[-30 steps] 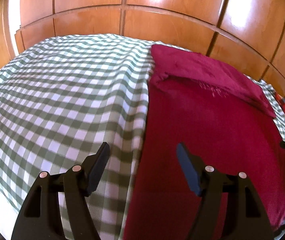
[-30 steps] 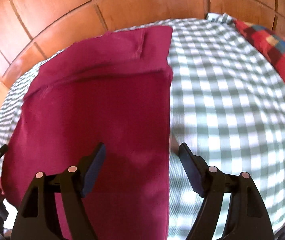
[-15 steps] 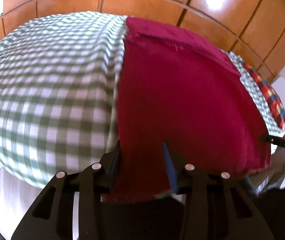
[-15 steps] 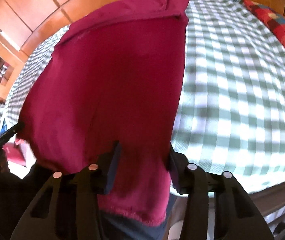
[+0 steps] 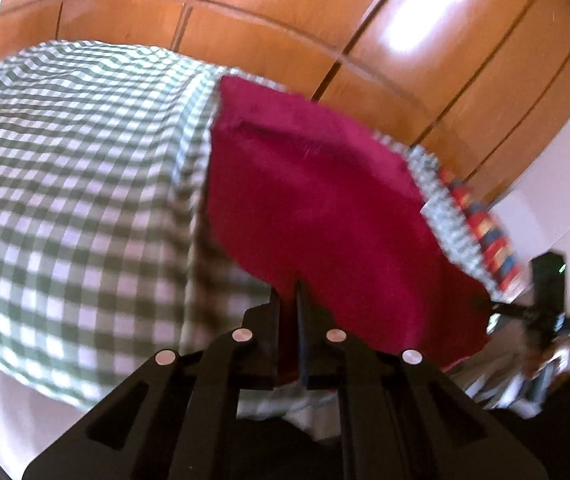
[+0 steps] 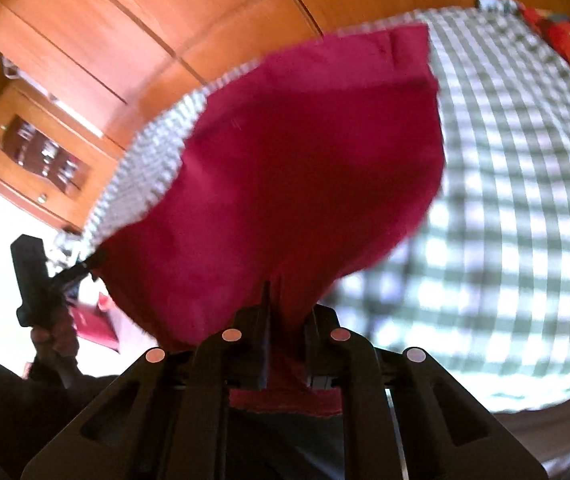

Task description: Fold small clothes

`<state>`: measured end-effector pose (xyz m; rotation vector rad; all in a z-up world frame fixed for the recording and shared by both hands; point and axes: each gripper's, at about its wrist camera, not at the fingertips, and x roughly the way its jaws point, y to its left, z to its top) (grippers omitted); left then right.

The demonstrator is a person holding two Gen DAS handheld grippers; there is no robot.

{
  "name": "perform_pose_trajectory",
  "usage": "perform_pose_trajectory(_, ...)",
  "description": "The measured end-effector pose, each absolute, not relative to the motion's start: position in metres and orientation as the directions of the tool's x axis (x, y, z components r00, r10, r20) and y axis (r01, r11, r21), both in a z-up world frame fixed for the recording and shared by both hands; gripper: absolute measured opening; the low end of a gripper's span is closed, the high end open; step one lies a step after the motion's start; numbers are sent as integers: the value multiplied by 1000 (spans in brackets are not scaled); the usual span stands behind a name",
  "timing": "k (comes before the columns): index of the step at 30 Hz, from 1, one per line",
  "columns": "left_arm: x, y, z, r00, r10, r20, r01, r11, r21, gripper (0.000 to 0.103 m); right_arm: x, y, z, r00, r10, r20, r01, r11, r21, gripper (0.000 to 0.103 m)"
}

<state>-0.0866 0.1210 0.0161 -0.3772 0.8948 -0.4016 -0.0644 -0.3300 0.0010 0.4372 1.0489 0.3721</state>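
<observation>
Both grippers, left [image 5: 288,300] and right [image 6: 285,304], were clenched on the near hem of the crimson knit garment [image 5: 317,192], whose length ran straight ahead of the fingers across the green-checked bedspread [image 5: 65,184].

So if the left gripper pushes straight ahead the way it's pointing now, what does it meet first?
The left gripper is already shut on the red garment, so it would push into that cloth first; beyond lies the checked bedspread, depth unclear.

No text, label, brand, number or sign can be read anywhere in either wrist view.
</observation>
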Motion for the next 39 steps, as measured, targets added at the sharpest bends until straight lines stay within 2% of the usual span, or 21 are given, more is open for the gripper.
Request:
perform_pose_trajectory(4,-60,122,30,592,-520,-616,190,833,-520,5,-31,-340,15,519,495,-696,-84,840,536,11)
perform_pose_trajectory(8,-16,118,39,612,-533,-585,205,821,-533,5,2,-352,8,549,457,-700,-24,846,533,11)
perform_pose_trajectory(16,89,111,27,603,-511,-612,111,814,-570,7,59,-383,-26,540,377,-752,127,847,515,11)
perform_pose_trajectory(18,110,110,22,602,-486,-634,77,825,-560,14,70,-387,-31,535,369,-760,146,846,513,11)
perform_pose_trajectory(19,115,111,19,609,-466,-642,53,832,-553,28,73,-389,-33,531,378,-759,152,838,524,15)
perform_pose_trajectory(20,122,116,17,627,-427,-651,9,840,-543,49,76,-390,-34,528,397,-751,153,825,544,26)
perform_pose_trajectory(21,124,121,16,637,-416,-649,-12,836,-548,58,76,-392,-33,532,421,-734,149,807,571,35)
perform_pose_trajectory(22,125,127,14,647,-413,-641,-30,826,-563,65,75,-394,-30,544,426,-723,142,802,580,57)
perform_pose_trajectory(23,125,137,11,648,-422,-634,-43,810,-584,65,70,-396,-25,565,425,-707,134,799,587,72)
perform_pose_trajectory(24,123,140,8,643,-430,-634,-45,805,-592,65,64,-399,-19,582,424,-694,126,796,592,73)
perform_pose_trajectory(27,103,143,-5,613,-425,-666,-15,836,-548,64,48,-408,-9,605,423,-674,114,792,599,73)
perform_pose_trajectory(34,46,115,-41,525,-415,-743,113,899,-423,49,4,-406,-39,539,359,-762,144,852,504,72)
perform_pose_trajectory(38,44,109,-45,534,-367,-761,101,922,-373,29,8,-394,-58,531,293,-795,172,882,440,38)
perform_pose_trajectory(39,45,110,-43,538,-364,-760,96,923,-374,25,9,-395,-59,537,286,-794,180,880,439,33)
